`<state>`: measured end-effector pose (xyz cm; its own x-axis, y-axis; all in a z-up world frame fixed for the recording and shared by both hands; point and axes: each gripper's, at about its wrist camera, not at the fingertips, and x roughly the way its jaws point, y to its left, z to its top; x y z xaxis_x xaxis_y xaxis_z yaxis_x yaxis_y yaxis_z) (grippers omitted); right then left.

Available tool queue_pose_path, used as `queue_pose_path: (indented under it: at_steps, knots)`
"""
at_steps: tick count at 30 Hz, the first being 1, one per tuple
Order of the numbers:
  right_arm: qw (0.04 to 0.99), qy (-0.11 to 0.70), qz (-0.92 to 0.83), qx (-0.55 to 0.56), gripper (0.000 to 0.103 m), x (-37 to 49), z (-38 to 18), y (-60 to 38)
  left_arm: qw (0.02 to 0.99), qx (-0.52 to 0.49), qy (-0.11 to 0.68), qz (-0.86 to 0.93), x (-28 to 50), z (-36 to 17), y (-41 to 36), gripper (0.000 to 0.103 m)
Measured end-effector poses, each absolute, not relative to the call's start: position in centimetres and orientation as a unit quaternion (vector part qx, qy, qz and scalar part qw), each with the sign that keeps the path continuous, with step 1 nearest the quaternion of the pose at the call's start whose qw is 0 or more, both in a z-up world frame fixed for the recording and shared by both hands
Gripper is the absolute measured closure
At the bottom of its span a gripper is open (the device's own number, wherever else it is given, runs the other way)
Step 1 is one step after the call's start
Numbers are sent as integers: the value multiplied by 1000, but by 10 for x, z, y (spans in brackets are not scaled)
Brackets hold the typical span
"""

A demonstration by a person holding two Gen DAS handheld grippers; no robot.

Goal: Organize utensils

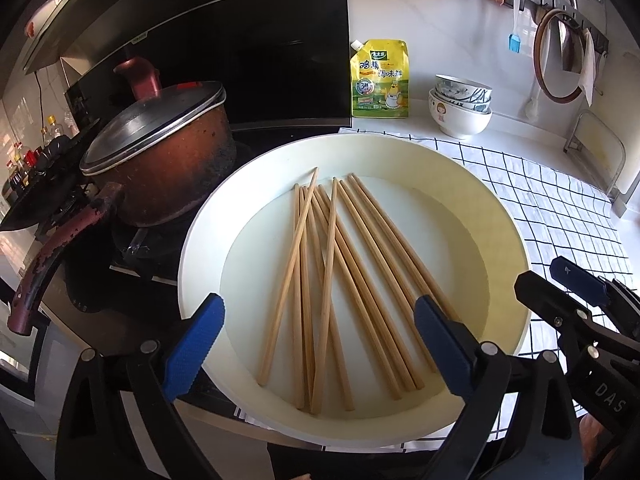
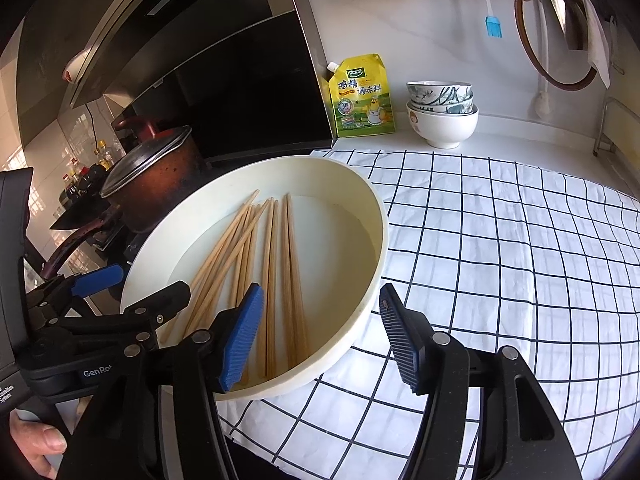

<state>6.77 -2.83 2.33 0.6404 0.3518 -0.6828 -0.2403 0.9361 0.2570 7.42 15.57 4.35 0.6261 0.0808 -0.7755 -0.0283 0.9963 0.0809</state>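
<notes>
Several wooden chopsticks (image 1: 336, 264) lie fanned out in a round white basin (image 1: 200, 240), thin ends toward the far side. My left gripper (image 1: 320, 344) hovers wide open over the basin's near edge, nothing touching its blue pads (image 1: 192, 344). In the right wrist view the same chopsticks (image 2: 272, 280) lie in the basin (image 2: 380, 236). My right gripper (image 2: 320, 338) is open astride the basin's right rim, one finger inside and one outside, neither pad pressing on it. The left gripper (image 2: 148, 284) shows at the left, the right gripper (image 1: 548, 280) at the right edge.
A lidded red pot (image 1: 160, 160) stands on the stove left of the basin. The basin sits on a white checked cloth (image 2: 500, 260). At the back are a yellow seasoning pouch (image 2: 362, 98) and stacked bowls (image 2: 442, 114). A blue brush (image 2: 494, 26) and a round lid hang on the wall.
</notes>
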Motion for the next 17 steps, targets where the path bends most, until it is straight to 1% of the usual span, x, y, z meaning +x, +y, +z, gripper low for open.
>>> queue_pose_path:
  at_steps: [17]
  knots:
    - [902, 392, 164, 75, 45, 67, 23, -30, 899, 22, 436, 31, 76, 41, 157, 8]
